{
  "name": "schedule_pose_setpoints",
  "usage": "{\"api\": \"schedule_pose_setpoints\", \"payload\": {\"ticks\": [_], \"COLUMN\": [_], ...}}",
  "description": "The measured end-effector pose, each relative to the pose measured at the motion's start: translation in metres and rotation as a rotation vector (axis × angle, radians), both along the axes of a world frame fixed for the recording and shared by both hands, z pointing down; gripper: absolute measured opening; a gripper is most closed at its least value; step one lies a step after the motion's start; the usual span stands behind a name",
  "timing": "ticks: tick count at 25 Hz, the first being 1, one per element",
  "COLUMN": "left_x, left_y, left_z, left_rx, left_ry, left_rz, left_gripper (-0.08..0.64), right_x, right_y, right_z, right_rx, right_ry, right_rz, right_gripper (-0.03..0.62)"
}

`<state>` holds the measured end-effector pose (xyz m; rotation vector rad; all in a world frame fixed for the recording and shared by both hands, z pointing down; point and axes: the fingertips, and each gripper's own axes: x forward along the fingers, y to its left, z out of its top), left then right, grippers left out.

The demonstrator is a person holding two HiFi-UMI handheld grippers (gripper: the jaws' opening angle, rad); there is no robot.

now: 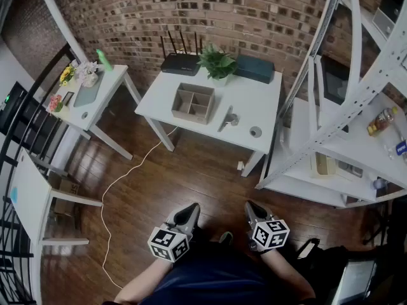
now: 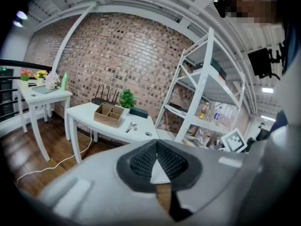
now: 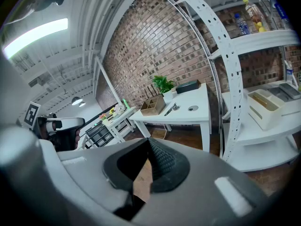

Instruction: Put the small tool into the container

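The small metal tool (image 1: 227, 118) lies on the white table (image 1: 254, 110), just right of the wooden container (image 1: 193, 103) with its open compartments. Both also show far off in the left gripper view, tool (image 2: 131, 126) and container (image 2: 109, 114), and in the right gripper view, tool (image 3: 170, 109) and container (image 3: 153, 106). My left gripper (image 1: 189, 216) and right gripper (image 1: 253, 211) are held low, close to the person's body and well short of the table. Each is shut with nothing between its jaws, the left gripper (image 2: 157, 145) and the right gripper (image 3: 149, 142) alike.
On the table also stand a potted plant (image 1: 217, 62), a black router (image 1: 180, 62), a dark box (image 1: 254, 68) and a small round cap (image 1: 255, 131). A white shelf rack (image 1: 343, 107) rises at the right, a side table (image 1: 95, 97) with flowers at the left. A white cable (image 1: 121, 183) crosses the wooden floor.
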<state>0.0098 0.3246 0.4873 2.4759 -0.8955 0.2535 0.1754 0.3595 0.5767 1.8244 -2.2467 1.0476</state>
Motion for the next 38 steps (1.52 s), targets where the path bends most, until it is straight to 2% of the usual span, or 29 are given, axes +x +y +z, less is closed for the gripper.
{"api": "schedule_pose_setpoints", "payload": {"ticks": [5, 8, 16, 22, 26, 32, 38], "left_x": [-0.015, -0.021, -0.021, -0.034, -0.046, -0.043, -0.027], "left_y": [-0.048, -0.087, -0.217, -0.282, -0.31, -0.337, -0.341], "left_z": [0.014, 0.027, 0.039, 0.048, 0.062, 0.054, 0.04], "left_rx": [-0.024, -0.033, -0.022, -0.049, -0.083, -0.081, -0.078], "left_ry": [0.005, 0.028, 0.065, 0.037, 0.005, -0.001, 0.01], "left_rz": [-0.059, -0.066, 0.062, 0.114, 0.081, -0.012, -0.086], "left_gripper": [0.003, 0.003, 0.005, 0.03, 0.059, 0.084, 0.08], "right_x": [0.023, 0.037, 0.049, 0.066, 0.084, 0.111, 0.123], "right_y": [-0.046, -0.084, -0.218, -0.285, -0.318, -0.362, -0.396], "right_z": [0.012, 0.021, 0.029, 0.034, 0.055, 0.097, 0.132], "right_rx": [-0.022, -0.038, -0.1, -0.152, -0.194, -0.273, -0.37], "right_ry": [0.017, 0.028, 0.014, -0.015, -0.068, -0.182, -0.249], "right_rz": [0.049, 0.093, 0.189, 0.238, 0.238, 0.238, 0.136], "right_gripper": [0.011, 0.011, 0.011, 0.016, 0.066, 0.132, 0.158]}}
